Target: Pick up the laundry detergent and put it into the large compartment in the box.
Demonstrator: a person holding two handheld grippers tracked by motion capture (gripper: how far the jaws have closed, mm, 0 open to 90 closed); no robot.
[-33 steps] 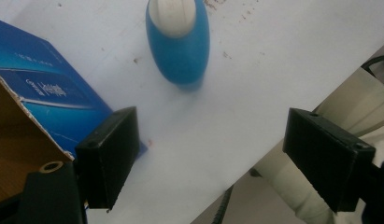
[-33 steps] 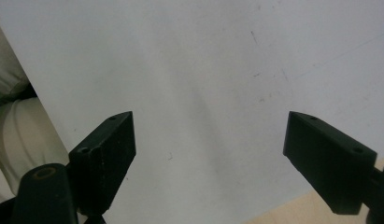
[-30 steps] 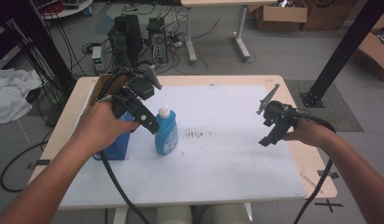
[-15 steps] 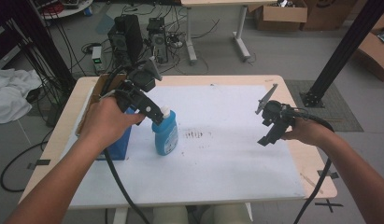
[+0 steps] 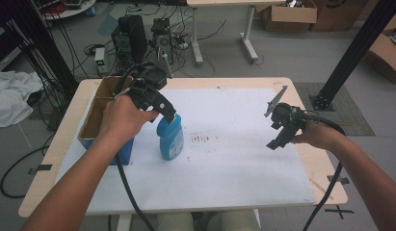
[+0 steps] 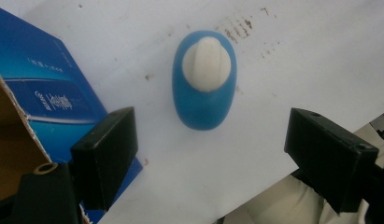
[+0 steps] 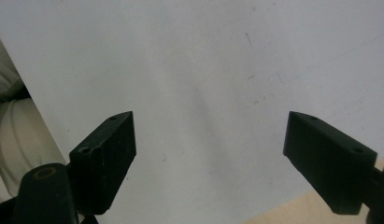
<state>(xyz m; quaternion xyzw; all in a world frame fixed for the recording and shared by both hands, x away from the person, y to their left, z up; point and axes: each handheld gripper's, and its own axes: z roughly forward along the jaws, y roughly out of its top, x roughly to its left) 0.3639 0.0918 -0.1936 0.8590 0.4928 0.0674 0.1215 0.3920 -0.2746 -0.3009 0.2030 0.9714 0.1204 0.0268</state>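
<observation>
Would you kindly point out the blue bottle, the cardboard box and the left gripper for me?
blue bottle (image 6: pixel 203 100): left gripper view, blue shoulder below the white cap.
cardboard box (image 5: pixel 91 122): high view, brown inner wall.
left gripper (image 6: pixel 210 151): left gripper view, midway between its open fingers.

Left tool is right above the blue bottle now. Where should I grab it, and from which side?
Take the bottle by its white cap or the neck just under it, coming straight down. It stands upright beside the box, so a side approach looks crowded there. The left tool is open and wider than the cap; turn it across the cap's narrow width.
</observation>
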